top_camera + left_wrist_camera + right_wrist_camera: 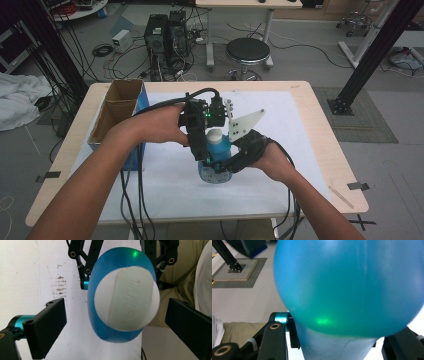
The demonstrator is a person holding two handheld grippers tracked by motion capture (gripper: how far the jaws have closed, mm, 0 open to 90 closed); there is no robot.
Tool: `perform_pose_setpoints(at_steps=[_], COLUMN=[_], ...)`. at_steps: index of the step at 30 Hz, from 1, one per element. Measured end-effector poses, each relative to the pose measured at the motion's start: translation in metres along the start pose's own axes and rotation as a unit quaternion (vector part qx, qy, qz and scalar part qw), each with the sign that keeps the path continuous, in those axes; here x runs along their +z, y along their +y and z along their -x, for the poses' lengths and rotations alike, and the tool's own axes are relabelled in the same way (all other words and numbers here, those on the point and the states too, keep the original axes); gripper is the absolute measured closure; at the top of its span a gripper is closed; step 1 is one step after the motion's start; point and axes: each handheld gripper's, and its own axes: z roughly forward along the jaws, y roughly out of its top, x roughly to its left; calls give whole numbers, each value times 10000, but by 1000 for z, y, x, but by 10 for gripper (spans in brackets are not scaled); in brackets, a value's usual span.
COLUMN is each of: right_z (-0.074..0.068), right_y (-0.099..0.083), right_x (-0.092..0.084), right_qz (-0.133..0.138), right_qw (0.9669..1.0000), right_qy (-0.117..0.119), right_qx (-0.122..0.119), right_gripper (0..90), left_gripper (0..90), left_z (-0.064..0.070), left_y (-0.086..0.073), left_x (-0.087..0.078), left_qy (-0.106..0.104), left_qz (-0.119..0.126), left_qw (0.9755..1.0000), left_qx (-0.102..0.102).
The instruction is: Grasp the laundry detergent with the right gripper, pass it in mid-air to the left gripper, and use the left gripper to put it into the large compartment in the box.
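Observation:
A blue bottle [216,165] with a white cap [215,135] stands on the white sheet [295,150] at the middle of the table. My right gripper [222,167] comes in from the right and is shut on the bottle's body [347,285]; its jaws press both sides in the right gripper view [337,347]. My left gripper [207,147] points down over the bottle's top. In the left gripper view [116,323] its jaws stand on either side of the cap [126,298] with a gap on each side, so it is open.
An open cardboard box [120,107] with blue sides stands at the table's left edge. Cables trail off the front edge [132,200]. A strip of tape [358,186] lies at the table's right corner. A stool [247,52] and computer towers [165,37] stand beyond the far edge.

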Motion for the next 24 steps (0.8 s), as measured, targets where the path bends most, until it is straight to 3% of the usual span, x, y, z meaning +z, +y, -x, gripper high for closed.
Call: perform_pose_setpoints(at_steps=[14, 16, 24], right_z=[-2, -2, -2], right_y=[3, 3, 4], right_x=[0, 1, 0], right_qz=[-37, -57, -45], right_qw=[10000, 10000, 10000], right_qy=[56, 63, 36], right_qx=[-22, -2, -25], right_gripper=[452, 452, 452], left_gripper=[39, 129, 182], left_z=[-2, -3, -4], left_y=[3, 3, 2], left_x=[9, 9, 12], left_qy=[-54, -120, -146], left_qz=[-15, 11, 21], left_qw=[10000, 9998, 9998], left_qx=[57, 133, 101])
